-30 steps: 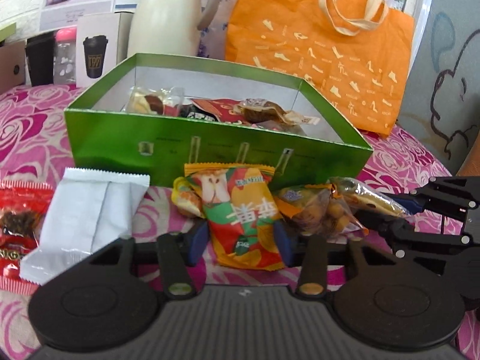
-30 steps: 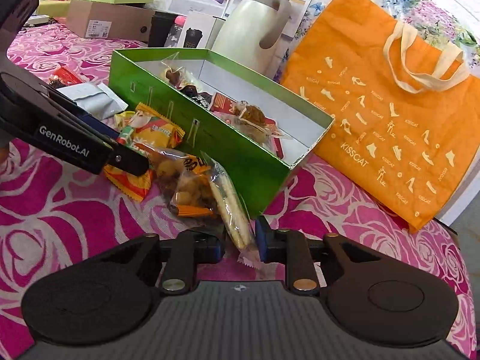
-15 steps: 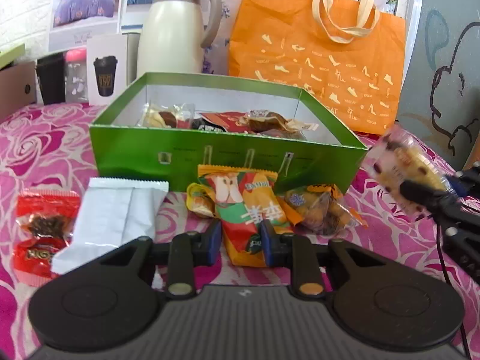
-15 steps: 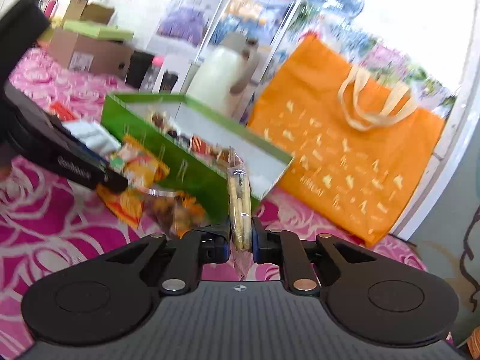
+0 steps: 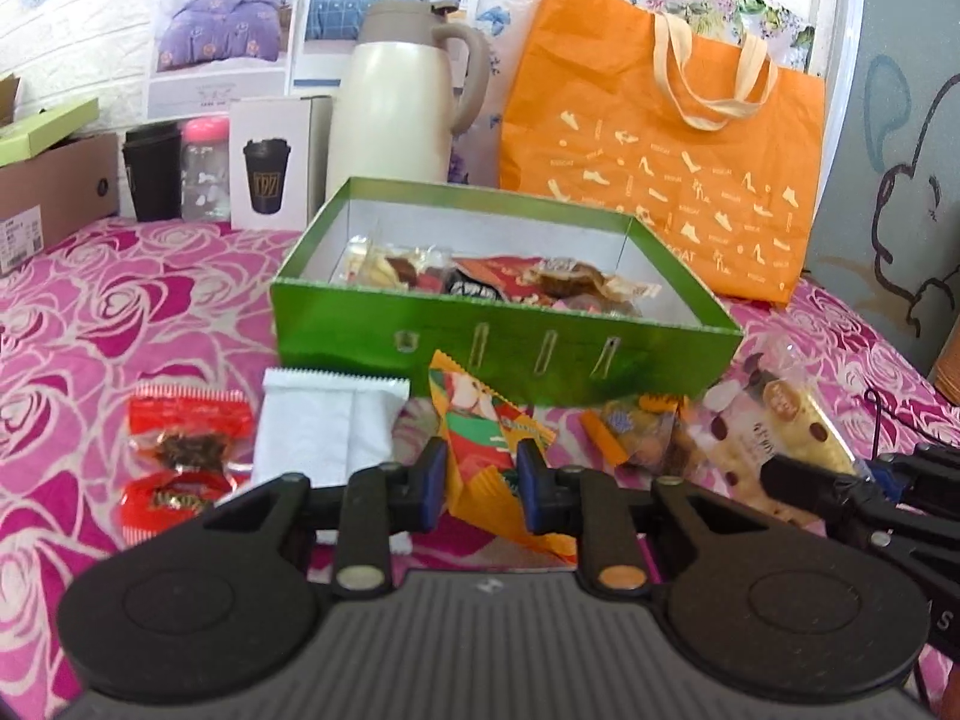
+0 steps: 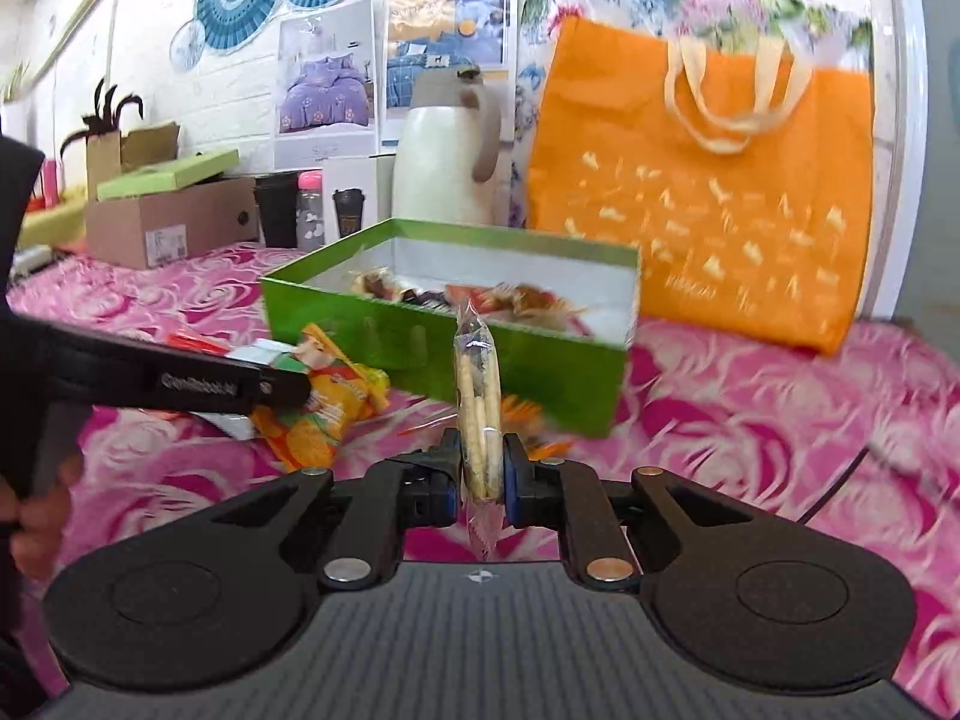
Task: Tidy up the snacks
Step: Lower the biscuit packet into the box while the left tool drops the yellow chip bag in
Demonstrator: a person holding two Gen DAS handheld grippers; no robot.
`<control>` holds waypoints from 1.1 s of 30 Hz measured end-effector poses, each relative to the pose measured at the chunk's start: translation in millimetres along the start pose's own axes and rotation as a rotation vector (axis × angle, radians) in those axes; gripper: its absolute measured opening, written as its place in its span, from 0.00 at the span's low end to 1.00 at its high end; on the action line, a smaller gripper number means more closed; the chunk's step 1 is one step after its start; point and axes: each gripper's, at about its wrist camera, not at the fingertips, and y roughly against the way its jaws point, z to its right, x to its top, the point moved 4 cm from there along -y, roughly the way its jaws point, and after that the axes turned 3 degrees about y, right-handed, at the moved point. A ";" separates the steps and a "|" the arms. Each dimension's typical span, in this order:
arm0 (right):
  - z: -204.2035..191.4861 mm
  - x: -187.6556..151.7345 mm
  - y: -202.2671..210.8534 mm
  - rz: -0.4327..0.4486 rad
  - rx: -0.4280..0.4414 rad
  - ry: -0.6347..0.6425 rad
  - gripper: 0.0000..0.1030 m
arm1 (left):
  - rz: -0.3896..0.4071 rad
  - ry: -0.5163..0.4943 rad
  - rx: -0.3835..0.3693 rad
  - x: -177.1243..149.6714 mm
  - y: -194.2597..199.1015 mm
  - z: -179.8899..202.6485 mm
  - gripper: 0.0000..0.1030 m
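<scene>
Before the glossy green box (image 5: 504,354), each gripper pinches a crinkly packet.

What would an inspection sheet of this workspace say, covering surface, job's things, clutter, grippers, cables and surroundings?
Surface: pink rose-patterned cloth.
Job's things: open green cardboard box with snacks inside; red candy packets, white sachet and clear nut bag on the cloth before it.
Clutter: cream thermos jug, orange tote bag, black cup.
Grippers: left gripper shut on orange snack packet; right gripper shut on clear biscuit pack.
Cables: thin black cable at right.
Surroundings: bedding posters on the wall.
</scene>
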 end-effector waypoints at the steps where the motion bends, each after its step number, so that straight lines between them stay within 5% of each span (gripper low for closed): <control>1: -3.8 -1.0 0.4 -0.004 0.006 -0.006 0.23 | -0.004 0.004 -0.005 -1.6 1.1 -1.1 0.19; 22: -17.3 25.6 7.3 0.027 -0.039 -0.068 0.23 | 0.133 -0.021 0.030 39.5 43.0 -1.9 0.19; 33: 2.7 59.9 -15.5 0.121 -0.052 -0.081 0.23 | 0.171 -0.032 0.018 69.3 13.9 -9.8 0.19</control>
